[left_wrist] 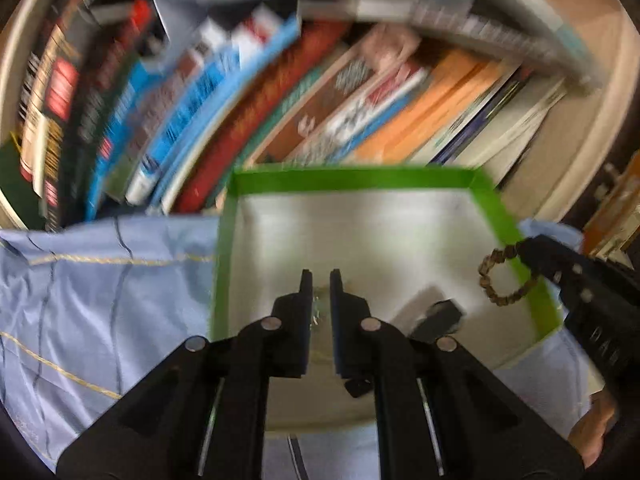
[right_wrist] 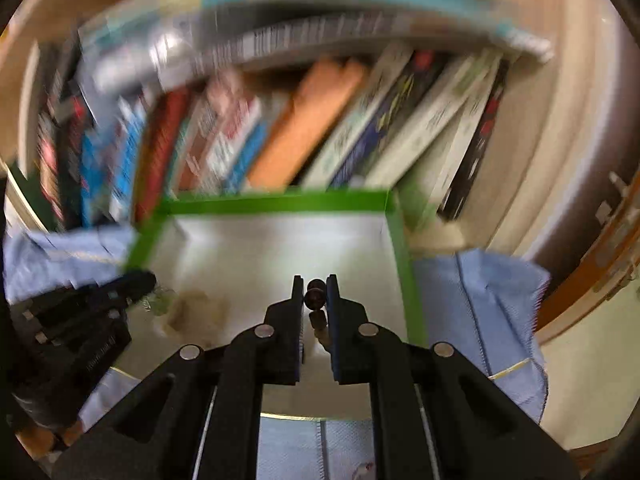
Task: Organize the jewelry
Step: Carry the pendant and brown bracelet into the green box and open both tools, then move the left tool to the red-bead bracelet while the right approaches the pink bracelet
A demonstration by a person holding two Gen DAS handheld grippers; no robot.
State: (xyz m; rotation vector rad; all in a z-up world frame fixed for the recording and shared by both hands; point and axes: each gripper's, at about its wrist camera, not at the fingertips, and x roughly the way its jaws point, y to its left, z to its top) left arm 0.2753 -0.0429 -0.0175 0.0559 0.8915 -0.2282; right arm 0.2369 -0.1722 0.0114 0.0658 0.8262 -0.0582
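A shallow white box with a green rim (left_wrist: 360,182) sits on blue cloth; it also shows in the right wrist view (right_wrist: 280,202). My left gripper (left_wrist: 319,280) hovers over the box floor, nearly shut on a small clear sparkly jewelry piece (left_wrist: 317,310). My right gripper (right_wrist: 315,286) is shut on a brown beaded bracelet (right_wrist: 315,298). In the left wrist view that bracelet (left_wrist: 500,280) hangs as a loop from the right gripper's tip over the box's right rim. In the right wrist view the left gripper (right_wrist: 148,280) holds the clear piece (right_wrist: 158,300) at the box's left.
A row of leaning books (left_wrist: 280,92) stands right behind the box, with more stacked on top. Blue cloth (left_wrist: 100,300) with gold and dark lines covers the surface around the box. A beige wall or shelf side (right_wrist: 560,140) curves on the right. Both views are motion-blurred.
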